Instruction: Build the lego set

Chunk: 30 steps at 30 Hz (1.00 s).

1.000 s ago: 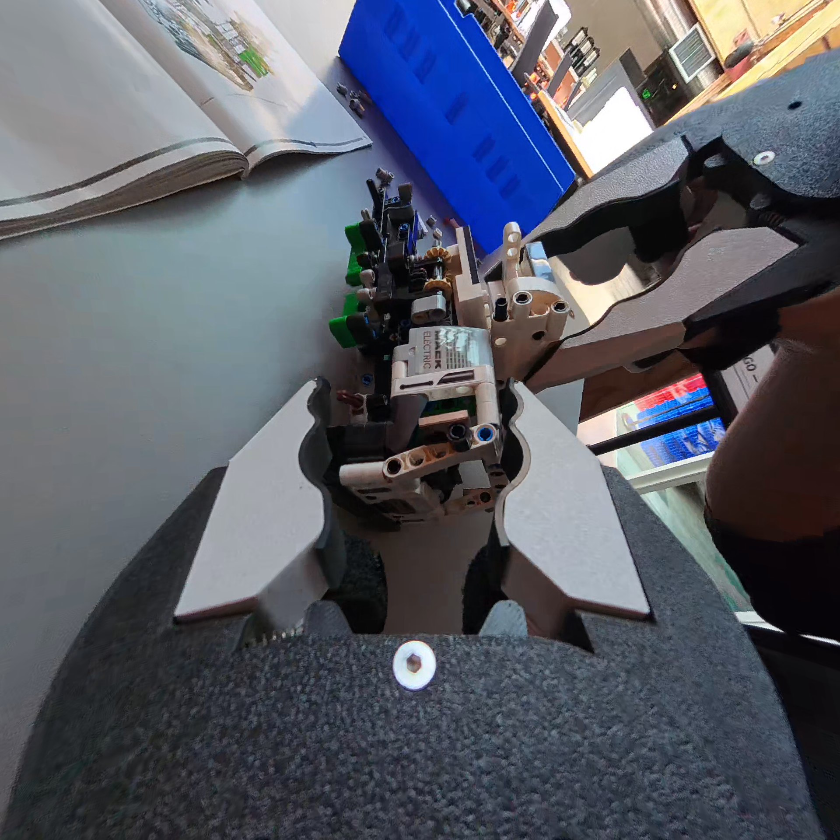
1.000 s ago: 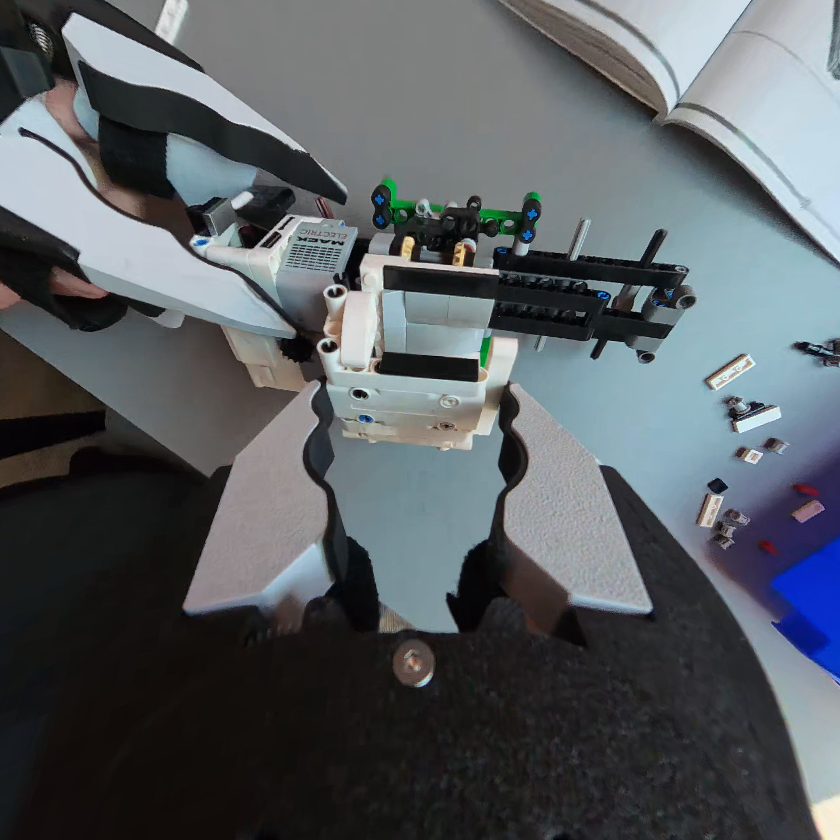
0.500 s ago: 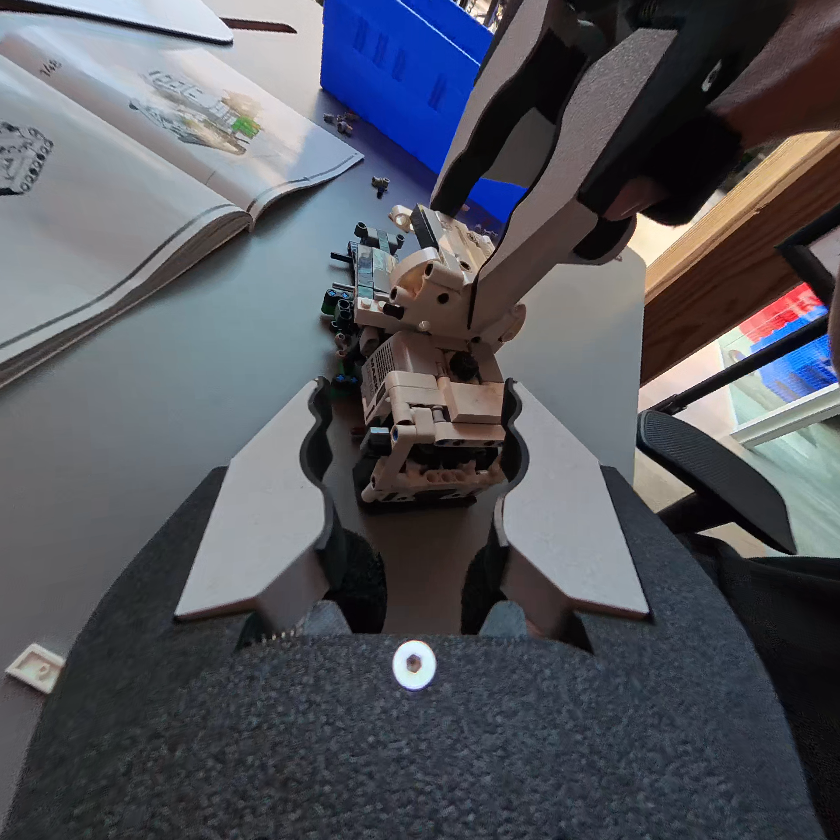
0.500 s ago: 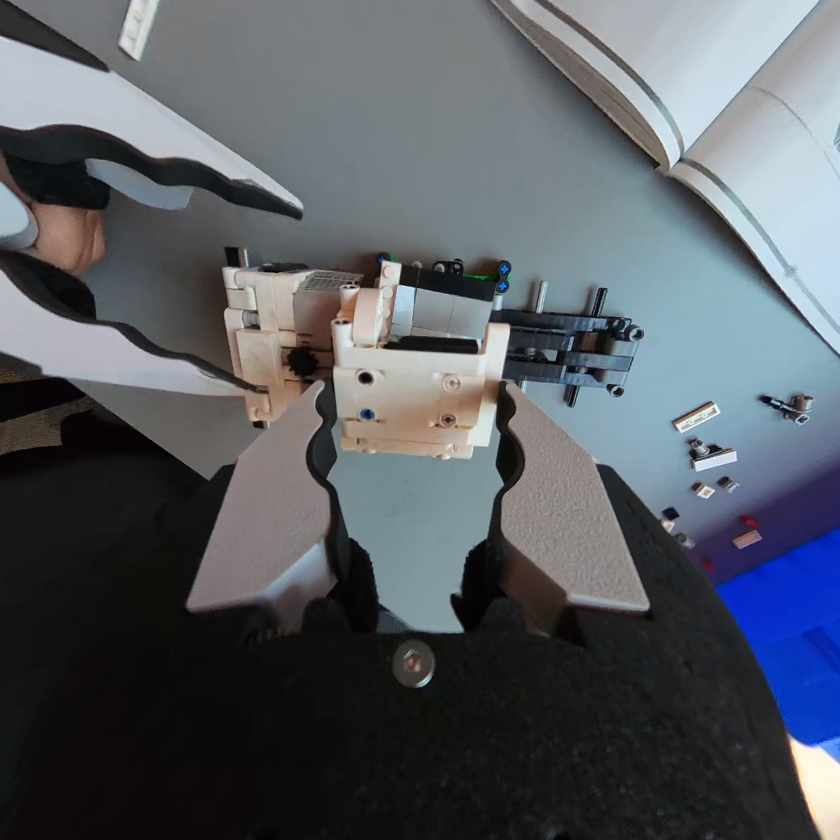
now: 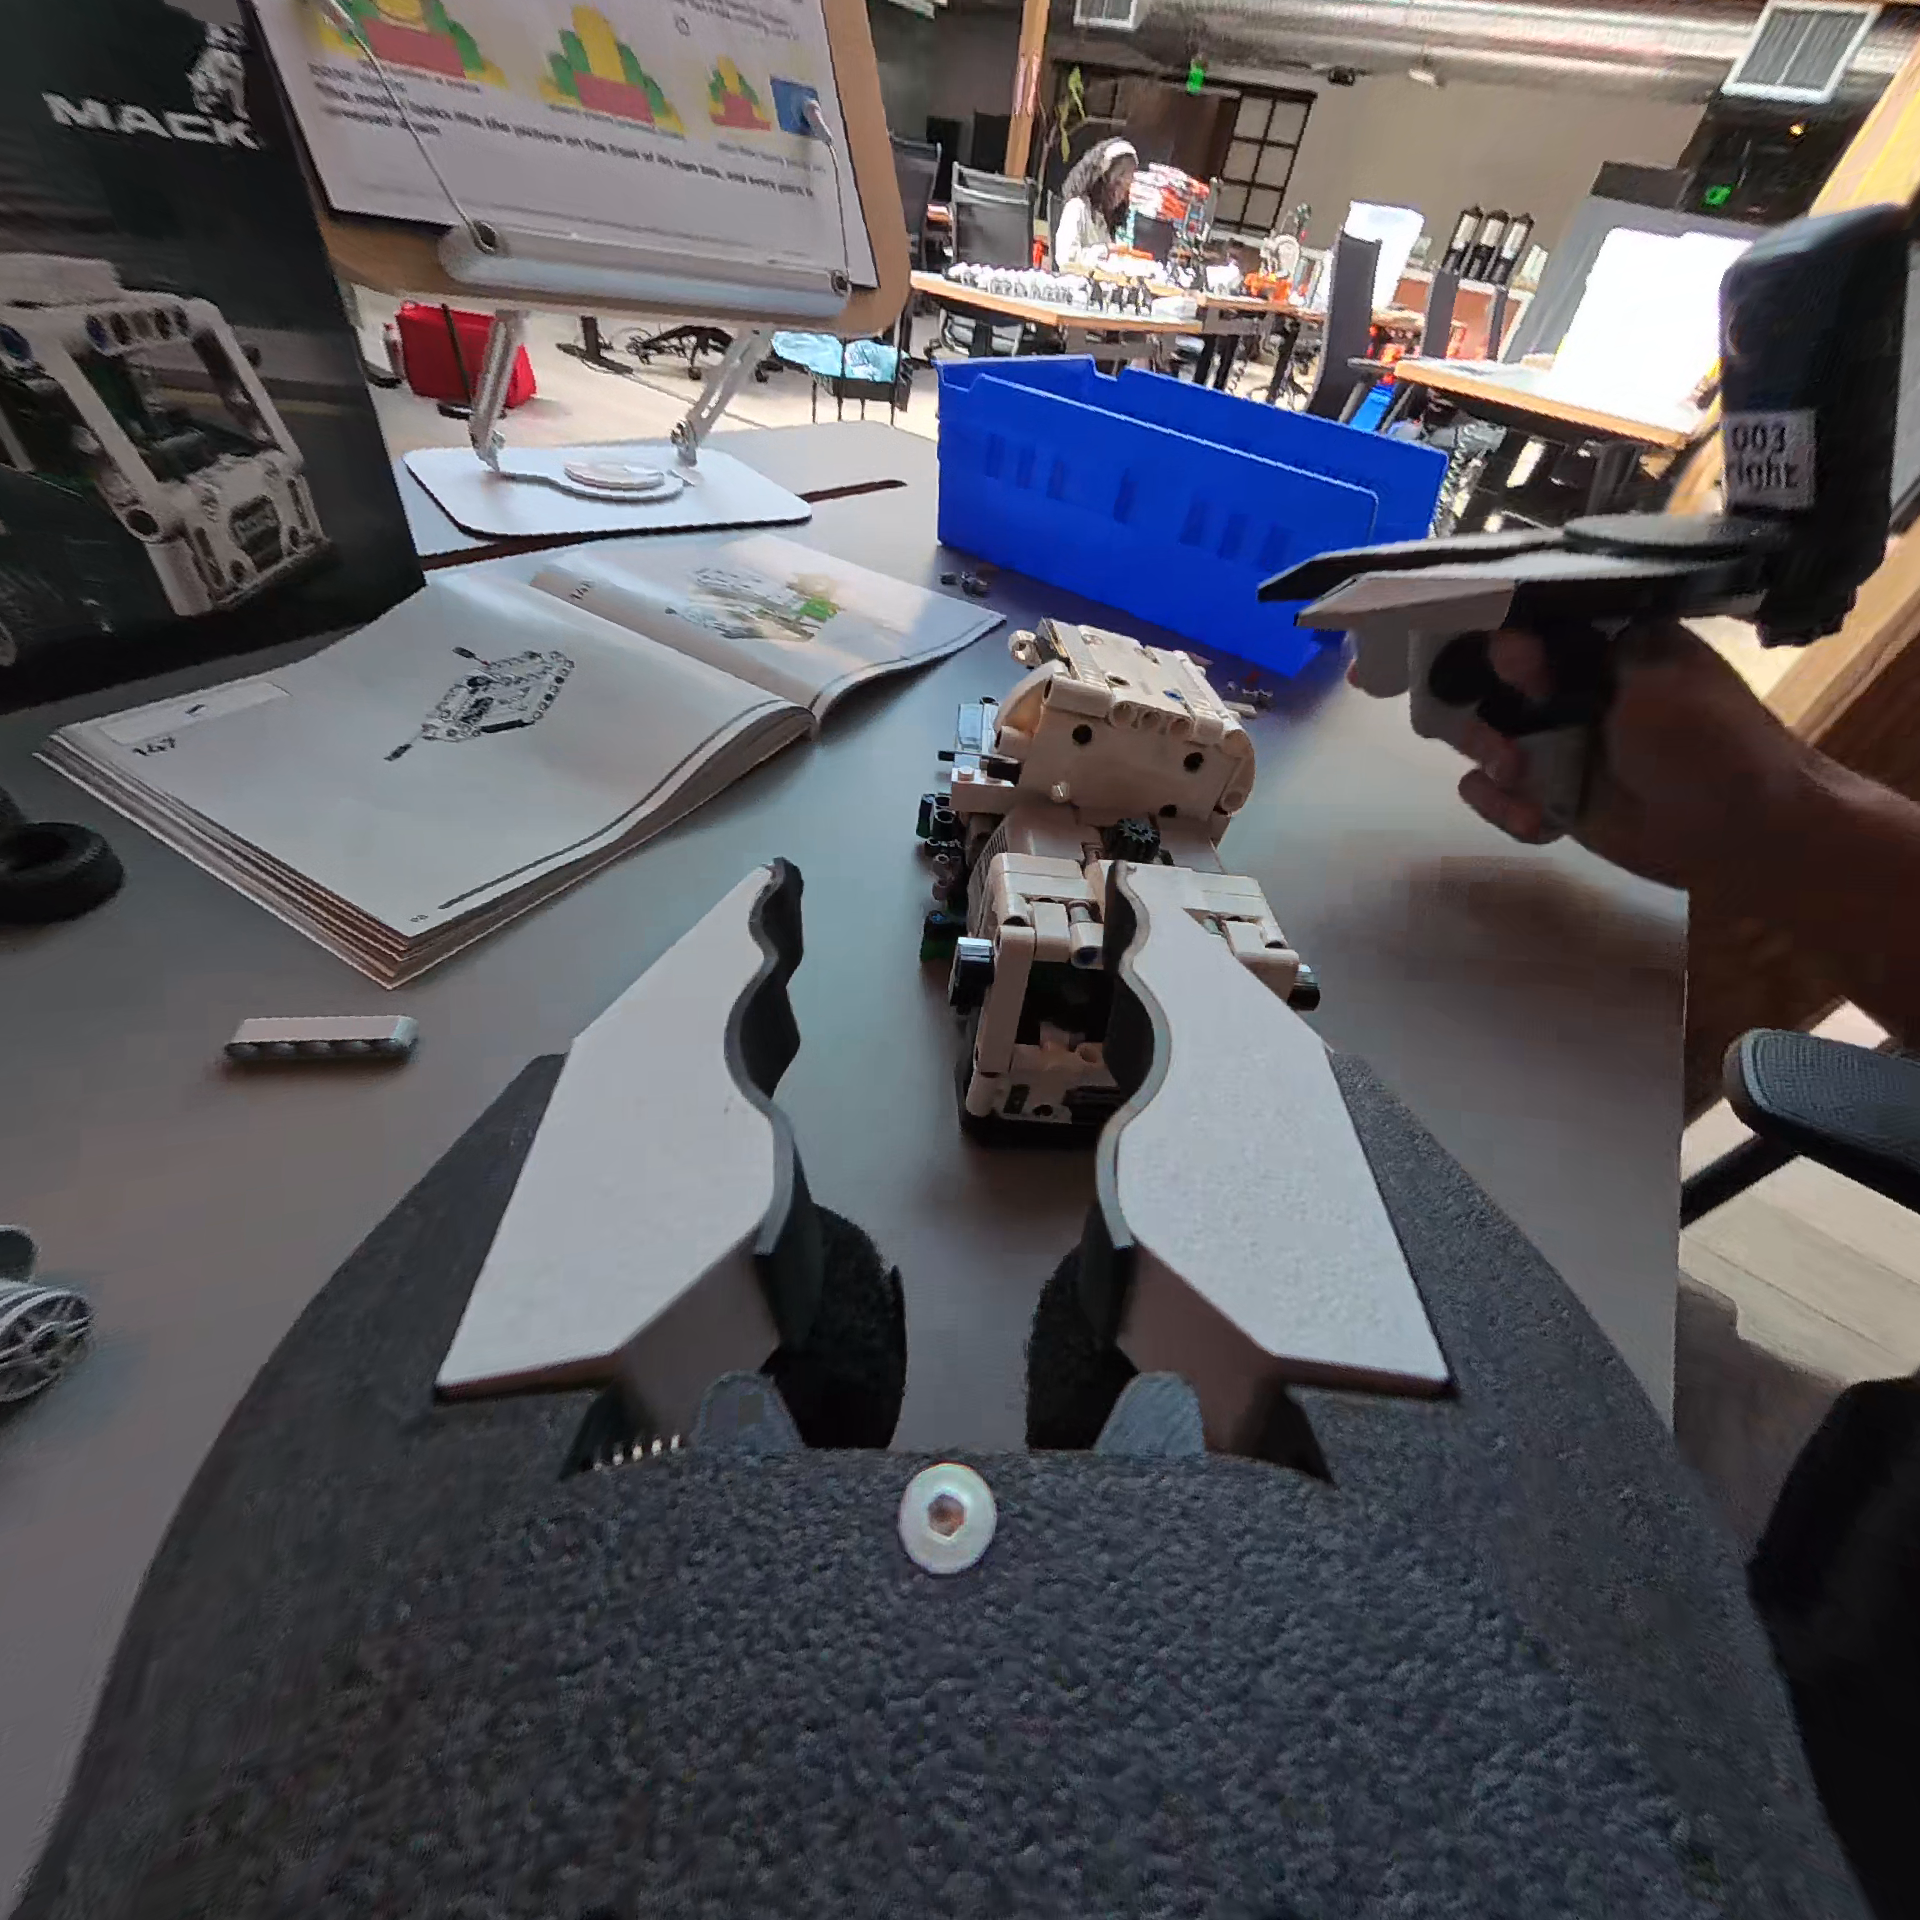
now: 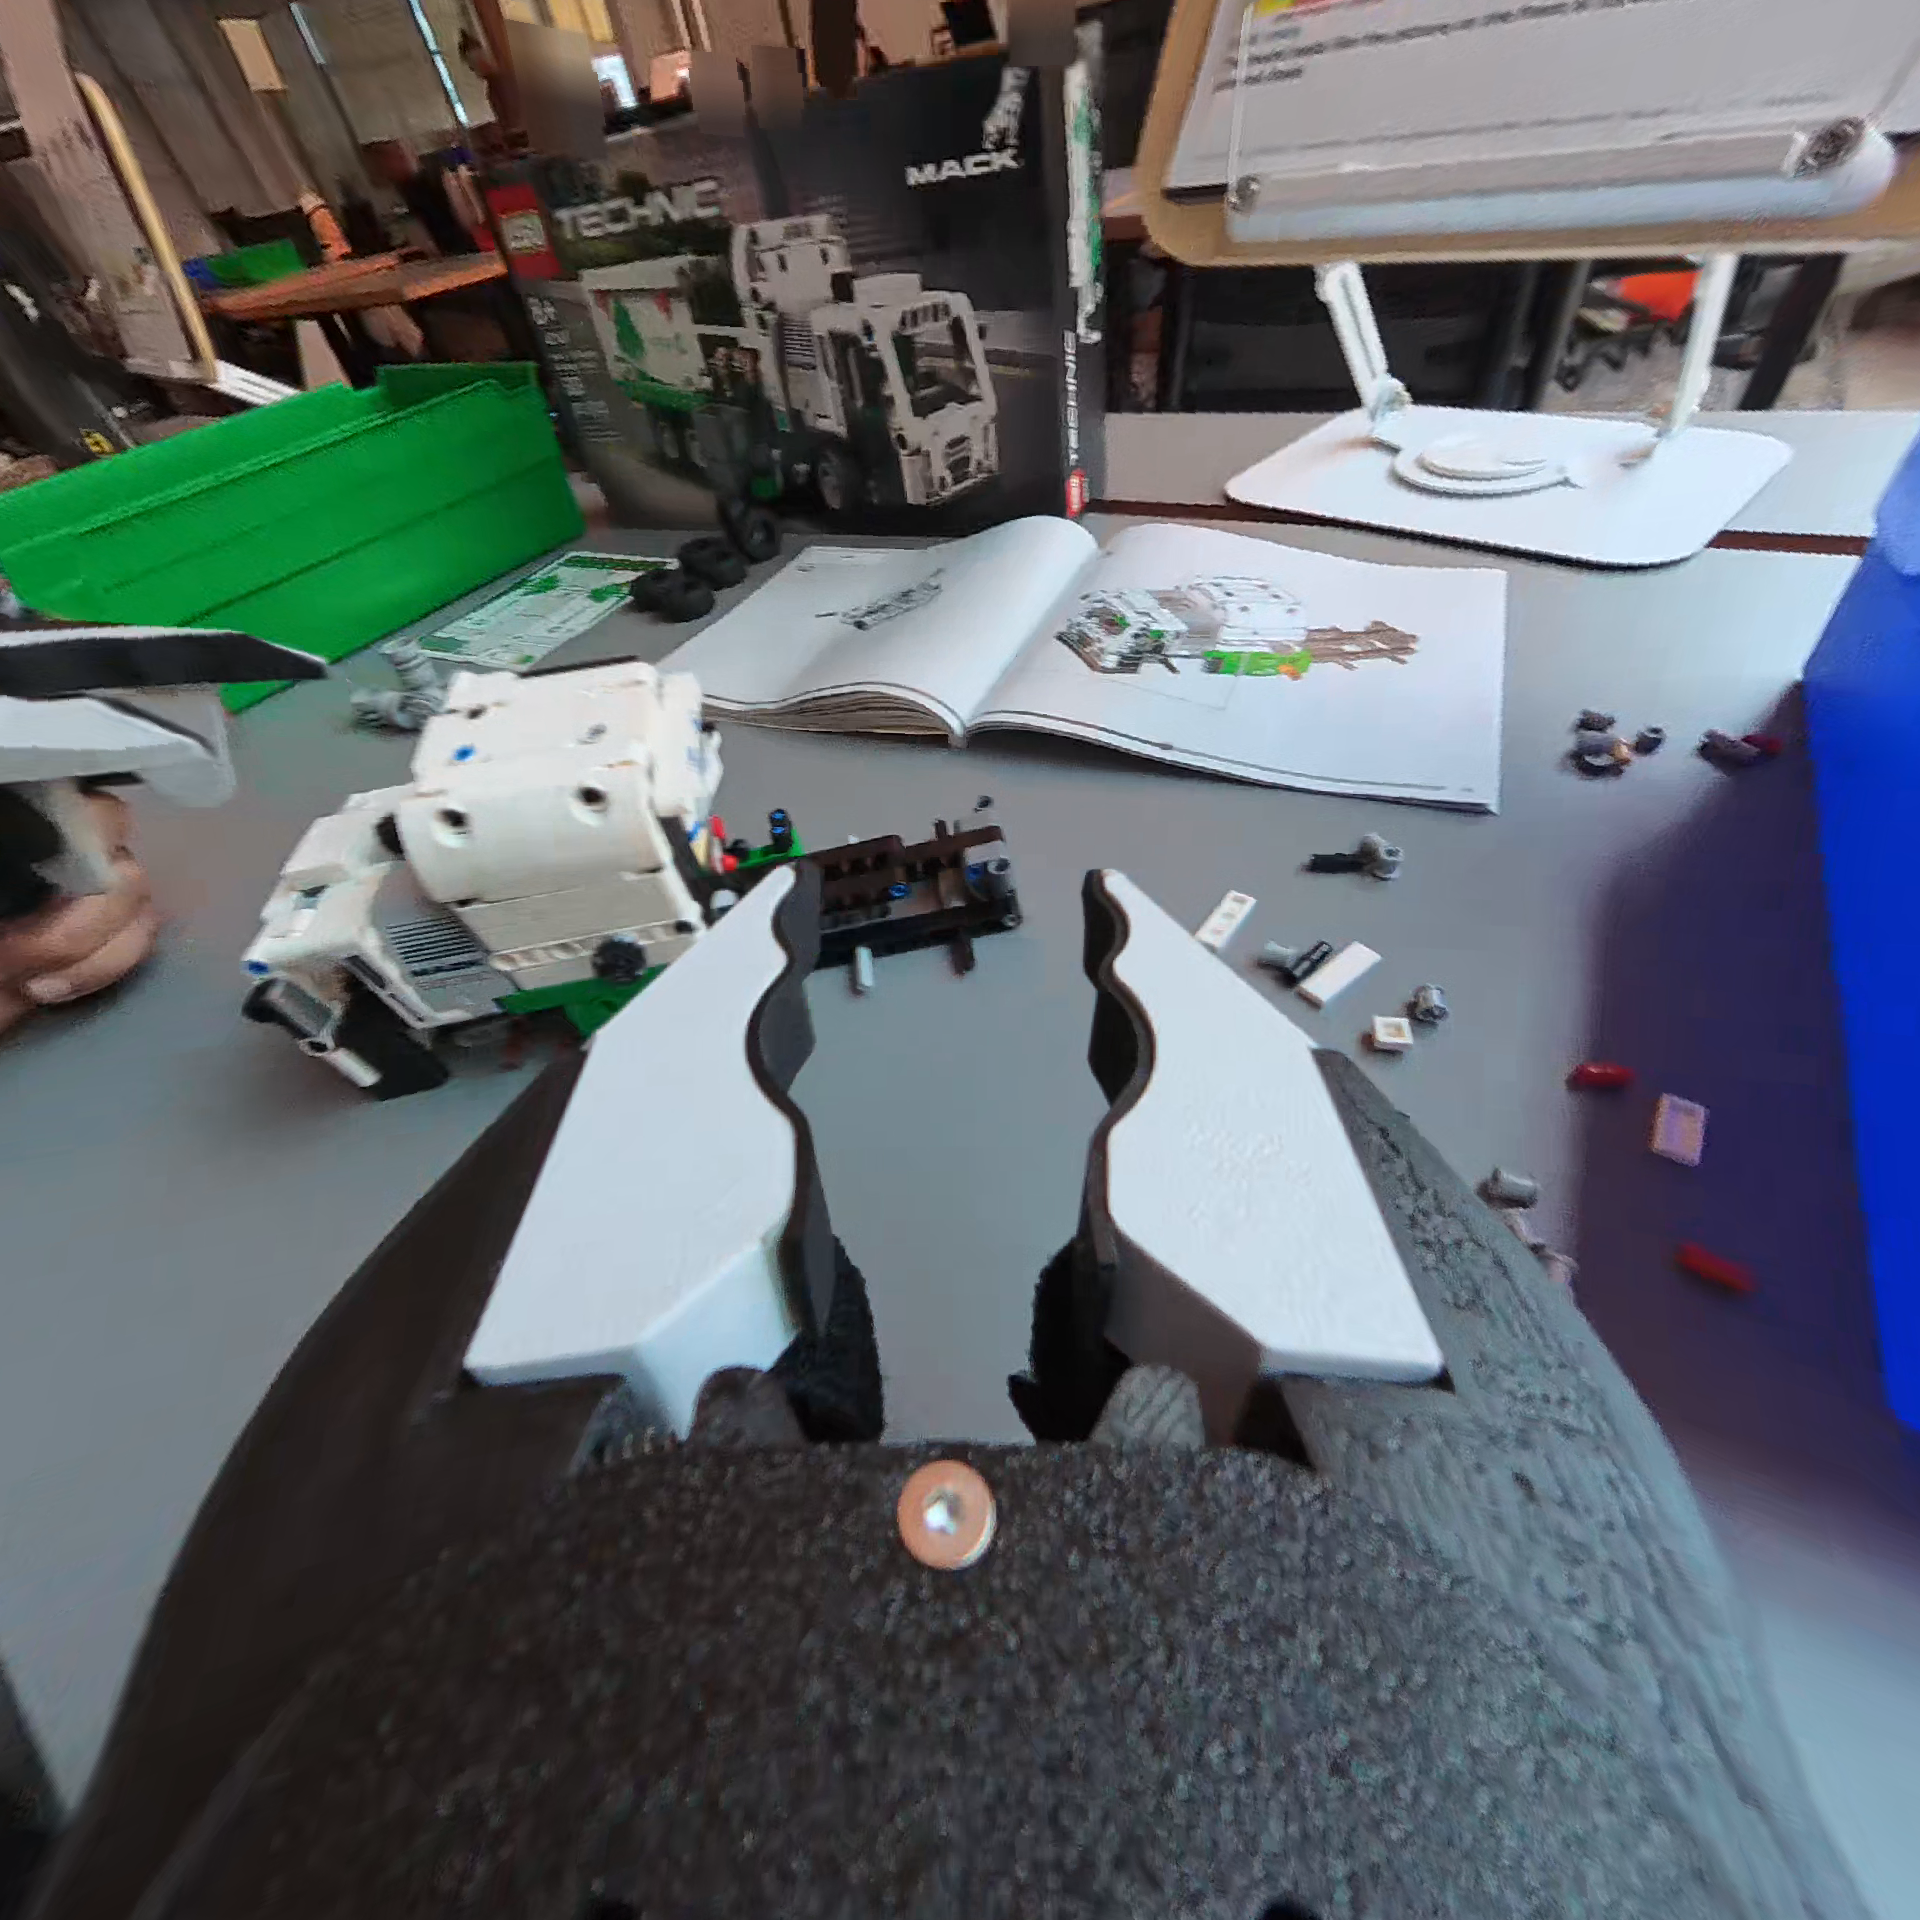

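Observation:
The white lego truck model (image 5: 1091, 790) rests on the dark table, cab end towards my left gripper (image 5: 951, 894). That gripper is open and empty, and one of its fingers (image 5: 1226, 1091) hides part of the model. My right gripper (image 6: 945, 894) is open and empty, hovering right of the model (image 6: 499, 883), whose black chassis frame (image 6: 914, 883) sticks out behind my fingertips. The right gripper also shows in the left wrist view (image 5: 1455, 582), held above the table to the model's right. The left gripper shows at the left edge of the right wrist view (image 6: 104, 686).
An open instruction book (image 5: 499, 727) lies left of the model. A blue bin (image 5: 1143, 499) stands behind it, a green bin (image 6: 291, 520) and the set box (image 6: 810, 312) farther off. Small loose parts (image 6: 1330, 966) lie to the right. A grey beam (image 5: 322, 1039) and a tyre (image 5: 52, 862) lie to the left.
Both grippers have let go of the model and pulled back from it. The model, held between them before, now rests on the table.

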Motion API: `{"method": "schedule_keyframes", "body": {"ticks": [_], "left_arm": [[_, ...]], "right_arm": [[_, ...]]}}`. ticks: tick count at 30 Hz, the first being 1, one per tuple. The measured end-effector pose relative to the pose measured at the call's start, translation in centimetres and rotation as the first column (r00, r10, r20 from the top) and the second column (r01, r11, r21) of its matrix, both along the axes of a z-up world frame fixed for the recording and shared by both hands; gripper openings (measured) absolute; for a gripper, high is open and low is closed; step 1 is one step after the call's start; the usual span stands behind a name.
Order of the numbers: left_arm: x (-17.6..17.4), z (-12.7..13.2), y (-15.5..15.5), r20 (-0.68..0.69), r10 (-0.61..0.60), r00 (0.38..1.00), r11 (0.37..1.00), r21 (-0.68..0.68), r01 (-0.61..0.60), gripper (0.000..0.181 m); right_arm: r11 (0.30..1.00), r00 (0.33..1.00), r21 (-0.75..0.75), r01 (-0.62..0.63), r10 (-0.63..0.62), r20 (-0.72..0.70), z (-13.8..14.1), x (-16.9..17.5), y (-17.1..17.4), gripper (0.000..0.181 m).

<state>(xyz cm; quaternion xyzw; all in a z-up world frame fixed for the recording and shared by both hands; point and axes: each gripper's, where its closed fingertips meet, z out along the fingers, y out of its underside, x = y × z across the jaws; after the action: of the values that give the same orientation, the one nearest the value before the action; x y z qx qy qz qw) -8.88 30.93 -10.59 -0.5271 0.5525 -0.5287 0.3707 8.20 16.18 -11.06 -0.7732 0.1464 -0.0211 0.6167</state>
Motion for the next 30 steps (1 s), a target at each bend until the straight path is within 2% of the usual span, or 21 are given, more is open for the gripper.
{"method": "schedule_keyframes", "body": {"ticks": [1, 3, 6, 11, 19, 25, 28, 30], "left_arm": [[-0.1, 0.3, 0.3, 0.018, 0.018, 1.000, 1.000, -0.005, -0.018, 0.056], [-0.4, 0.7, 0.8, 0.047, 0.037, 0.998, 0.999, -0.028, -0.036, 0.056], [-0.4, 0.8, 1.3, 0.050, 0.052, 0.997, 0.997, -0.067, -0.048, 0.057], [-0.1, 0.4, 1.6, 0.018, 0.058, 0.998, 0.994, -0.094, -0.056, 0.057], [0.4, -0.6, 1.0, -0.034, 0.080, 0.996, 0.997, 0.012, -0.080, 0.057], [1.0, -1.8, -0.1, -0.098, 0.082, 0.992, 0.987, 0.147, -0.067, 0.058], [1.3, -1.5, 0.1, -0.091, 0.104, 0.990, 0.987, 0.134, -0.092, 0.052], [2.1, -0.2, -1.9, -0.106, 0.037, 0.994, 0.995, 0.094, -0.027, 0.058]], "right_arm": [[1.000, 1.000, 0.013, 0.016, -0.016, -0.013, -0.2, 0.8, 0.0, 0.049], [0.997, 0.999, 0.069, 0.032, -0.029, -0.035, 0.3, 2.0, 0.5, 0.049], [0.994, 0.998, 0.082, 0.068, -0.069, 0.013, 0.5, 3.2, 0.9, 0.047], [0.997, 0.997, 0.057, 0.052, -0.055, 0.051, 0.1, 2.6, 0.7, 0.043], [0.999, 0.996, -0.032, 0.008, -0.006, 0.084, -0.9, 1.8, 1.6, 0.043], [0.999, 1.000, -0.046, -0.001, 0.002, 0.025, -1.4, 1.9, 1.6, 0.044], [0.999, 1.000, -0.035, -0.012, 0.011, -0.008, -1.4, 1.9, 1.5, 0.044], [1.000, 1.000, -0.018, -0.016, 0.016, -0.014, -1.2, 1.9, 1.4, 0.044]]}}
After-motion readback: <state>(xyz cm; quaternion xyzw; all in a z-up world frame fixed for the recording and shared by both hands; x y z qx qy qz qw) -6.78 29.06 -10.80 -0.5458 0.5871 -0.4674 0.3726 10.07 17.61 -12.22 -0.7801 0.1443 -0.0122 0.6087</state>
